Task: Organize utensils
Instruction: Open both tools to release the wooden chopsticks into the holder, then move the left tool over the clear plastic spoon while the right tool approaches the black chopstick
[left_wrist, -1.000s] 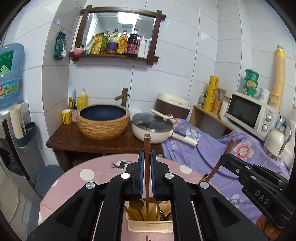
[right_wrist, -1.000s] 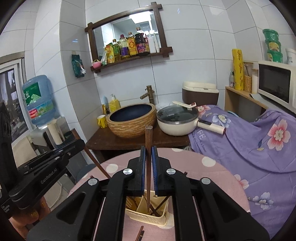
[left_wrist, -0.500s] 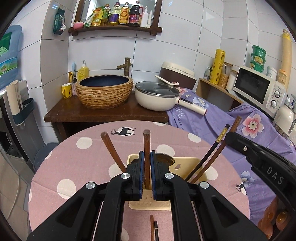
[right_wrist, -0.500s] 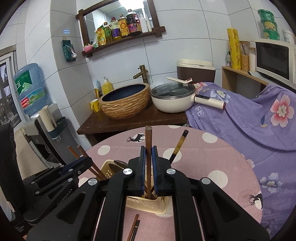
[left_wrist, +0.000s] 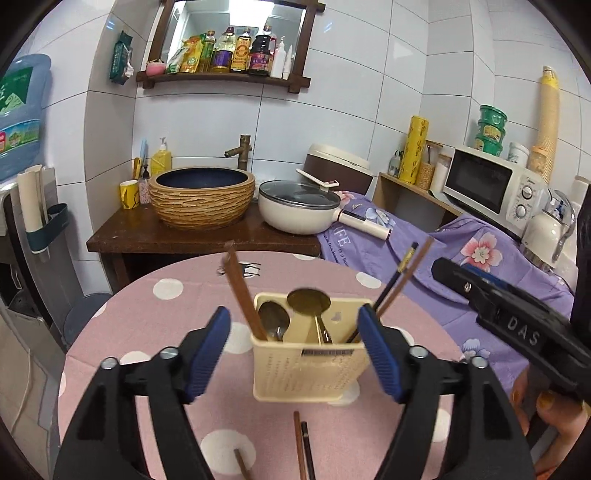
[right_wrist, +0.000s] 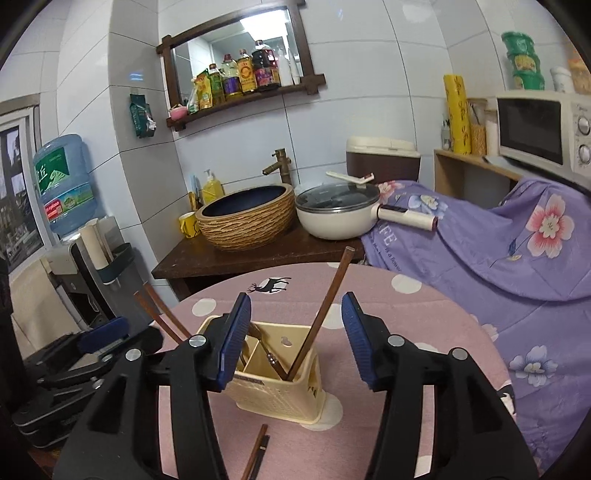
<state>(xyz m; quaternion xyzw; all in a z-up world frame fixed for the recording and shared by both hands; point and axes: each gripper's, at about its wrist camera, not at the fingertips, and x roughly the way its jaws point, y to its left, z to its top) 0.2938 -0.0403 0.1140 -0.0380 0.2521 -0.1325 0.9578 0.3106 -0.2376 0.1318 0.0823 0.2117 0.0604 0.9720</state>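
Both grippers are hanging over the cream utensil basket (left_wrist: 308, 373) on the pink dotted tabletop (left_wrist: 162, 317) — the left gripper (left_wrist: 295, 354) with jaws just opened wide, the right gripper (right_wrist: 295, 343) with jaws just parted about halfway, neither holding anything. Brown chopsticks (right_wrist: 325, 314) are leaning inside the basket; two more (left_wrist: 301, 448) are lying just in front of it.

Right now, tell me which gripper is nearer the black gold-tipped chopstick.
Right. The right gripper hangs just beside the black chopstick, at the utensil holder's right end; the left gripper faces the holder's middle, farther off.
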